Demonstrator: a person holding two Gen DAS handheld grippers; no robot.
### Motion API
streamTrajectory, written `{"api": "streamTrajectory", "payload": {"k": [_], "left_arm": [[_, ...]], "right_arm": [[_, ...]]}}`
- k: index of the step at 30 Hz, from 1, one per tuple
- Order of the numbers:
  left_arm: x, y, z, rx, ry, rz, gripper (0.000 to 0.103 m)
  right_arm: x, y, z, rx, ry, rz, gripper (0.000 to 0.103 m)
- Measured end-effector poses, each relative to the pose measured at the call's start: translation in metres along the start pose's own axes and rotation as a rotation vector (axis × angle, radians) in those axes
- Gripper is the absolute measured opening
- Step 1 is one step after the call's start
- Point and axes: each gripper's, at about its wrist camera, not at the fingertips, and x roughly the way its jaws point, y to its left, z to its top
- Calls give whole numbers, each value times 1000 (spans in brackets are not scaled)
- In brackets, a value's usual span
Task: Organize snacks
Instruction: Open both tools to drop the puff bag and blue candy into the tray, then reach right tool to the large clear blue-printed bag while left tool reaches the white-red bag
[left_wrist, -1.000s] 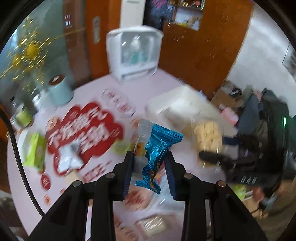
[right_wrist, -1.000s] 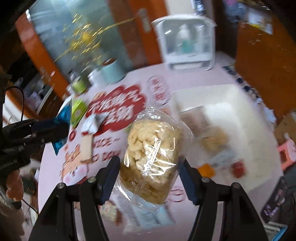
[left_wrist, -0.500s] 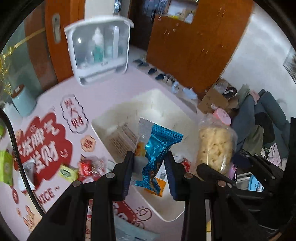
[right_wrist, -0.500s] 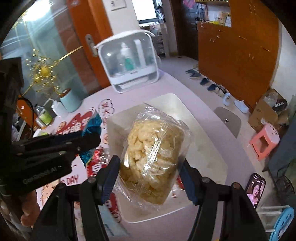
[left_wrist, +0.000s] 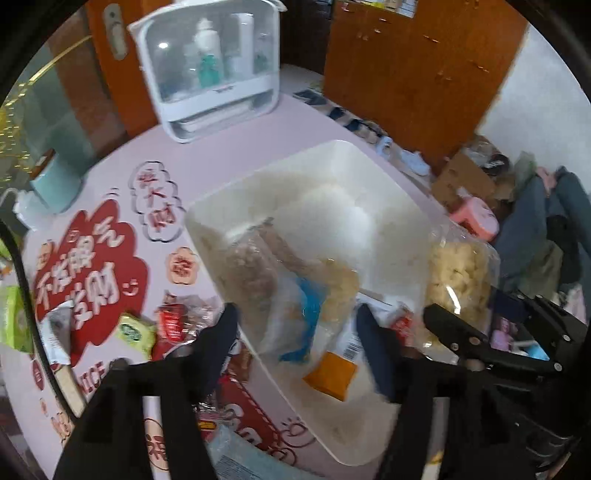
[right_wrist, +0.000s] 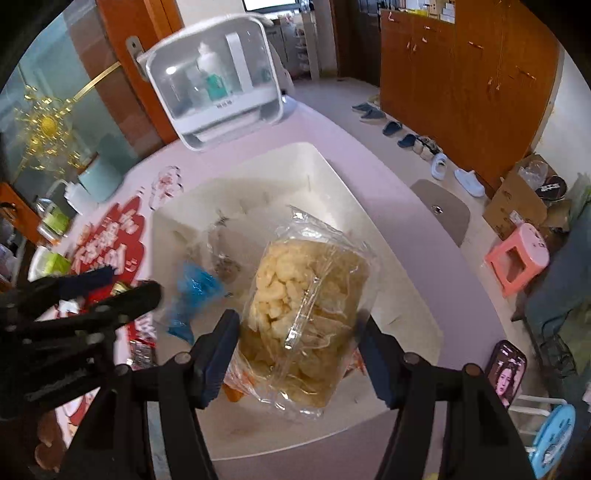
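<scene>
White plastic bin (left_wrist: 369, 173) fills centre frame in both views, sitting on the pink table (left_wrist: 229, 147) w/ red printed mat (left_wrist: 88, 266) at left. Left gripper (left_wrist: 295, 336) is spread wide, nothing between its pads; the blue snack packet (left_wrist: 308, 321) shows blurred just beyond the tips, over the bin interior, apparently dropping or just landed; can't tell if it's touching the bottom. In the right wrist view that same packet (right_wrist: 192, 295) sits at centre left, over the bin's near-left part, next to the left tool's black fingers.

Right gripper (right_wrist: 297, 343) is clamped on the clear bag of puffed snacks (right_wrist: 306, 302), held upright-ish above the near half of the bin, lower centre of frame. Bag also visible at right edge of the left view (left_wrist: 458, 277).

Other snacks already inside: orange pack (left_wrist: 330, 373), a clear bag w/ brown contents (left_wrist: 251, 269). Loose items outside on the mat at lower left: red wrapper (left_wrist: 173, 321), green-yellow pack (left_wrist: 135, 330).

Step, as I read it: depositing into bin, left side done, right pending. Next prob calls for lowering the puffed bag into a free spot toward the bin's far side, then opening; bag is bulky & crushable, so light release, not a drop from height.
</scene>
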Motion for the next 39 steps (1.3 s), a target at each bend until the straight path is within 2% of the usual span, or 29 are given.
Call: {"api": "streamTrajectory", "payload": {"k": [3,9,26,39], "left_arm": [[-2,6,-2,-23,-6,-14,81],[-5,16,-13,-32,-1,28,81],[-45,43,-53,-49,-49,40,81],[-84,91,-95,-108,-88,57,81]], "right_arm": [[10,-1,-1,-11,28,-30,66],[5,4,-4,-37,7,-22,67],[-10,29,-17,-64,1,-26,67],[-40,77,-37,-98,-40,-19,67]]}}
